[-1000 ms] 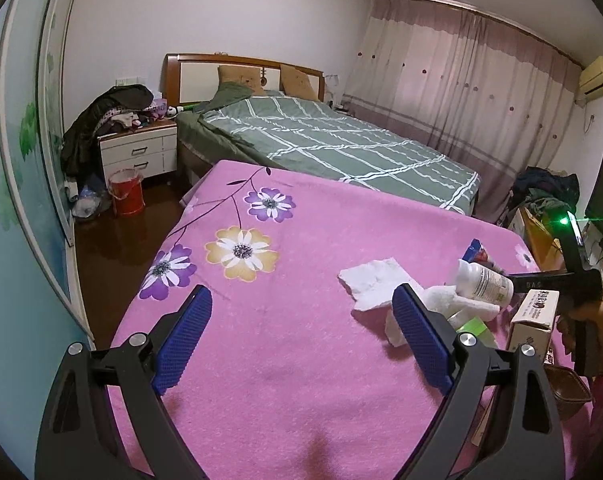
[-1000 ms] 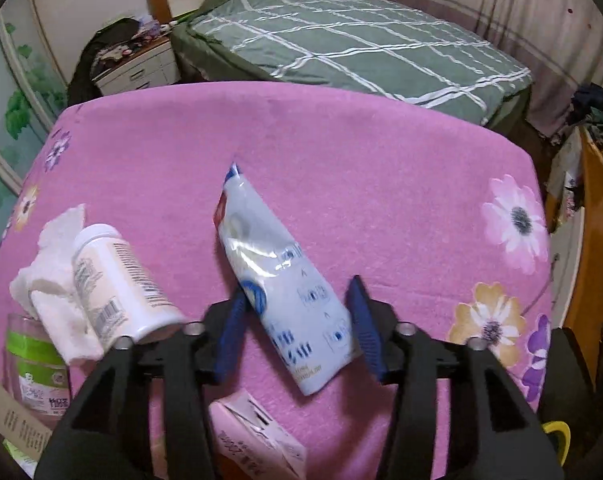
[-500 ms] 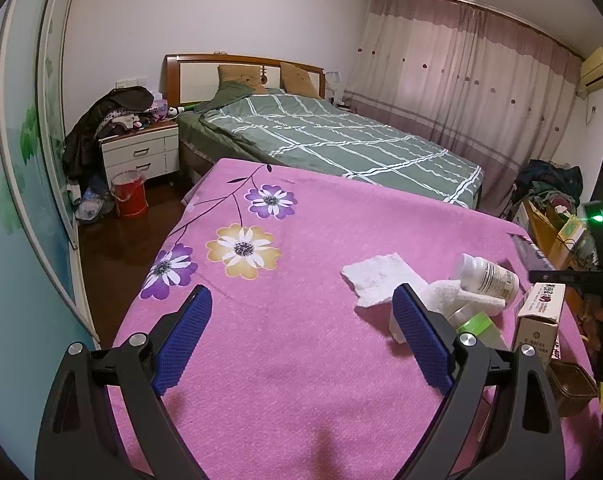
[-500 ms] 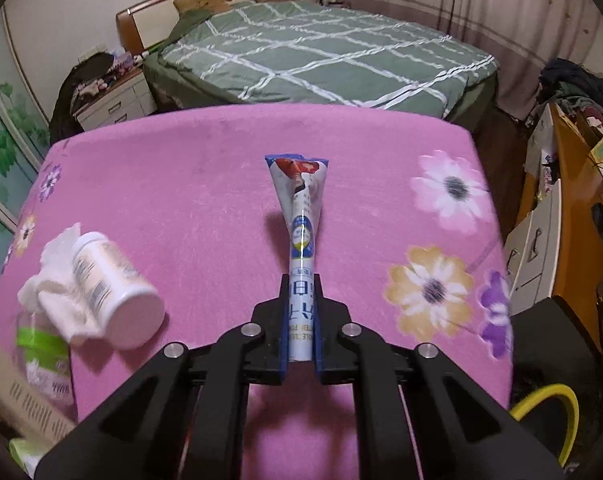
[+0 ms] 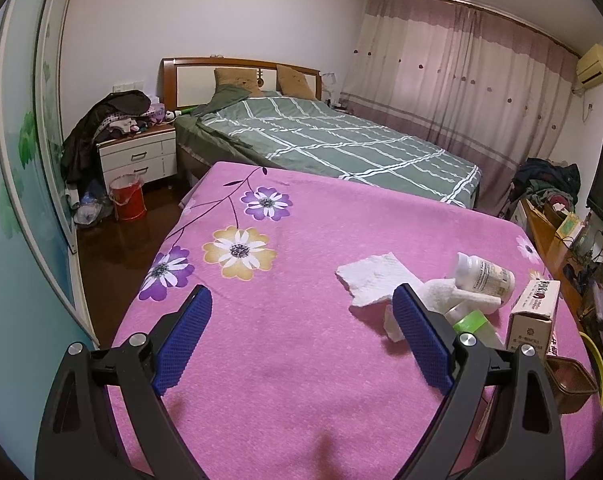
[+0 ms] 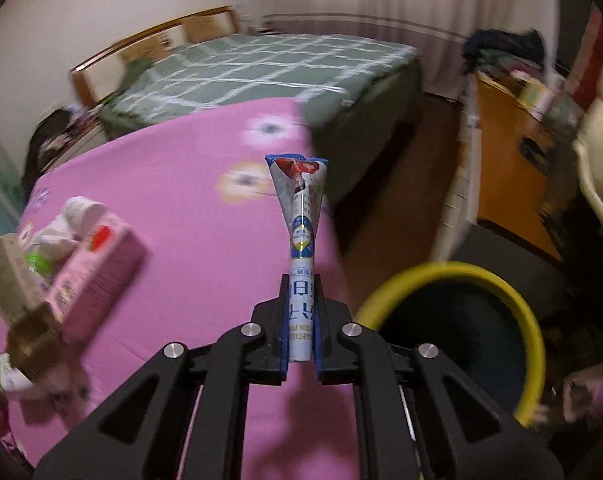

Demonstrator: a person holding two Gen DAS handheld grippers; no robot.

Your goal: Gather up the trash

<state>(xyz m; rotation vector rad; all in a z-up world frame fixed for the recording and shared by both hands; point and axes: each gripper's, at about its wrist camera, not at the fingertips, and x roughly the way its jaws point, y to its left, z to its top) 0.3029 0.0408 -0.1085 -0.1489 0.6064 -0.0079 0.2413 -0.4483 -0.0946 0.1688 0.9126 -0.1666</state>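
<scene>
Right gripper point(image 6: 300, 334) clenched on flattened snack pouch point(image 6: 299, 216), lifted clear of pink bedspread point(image 5: 301, 340), near yellow-rimmed bin point(image 6: 453, 276). Left gripper point(image 5: 301, 336) released, jaws wide, above bedspread. Tissue point(image 5: 375, 278), pill bottle point(image 5: 483, 274), carton point(image 5: 533, 314) on bedspread.
</scene>
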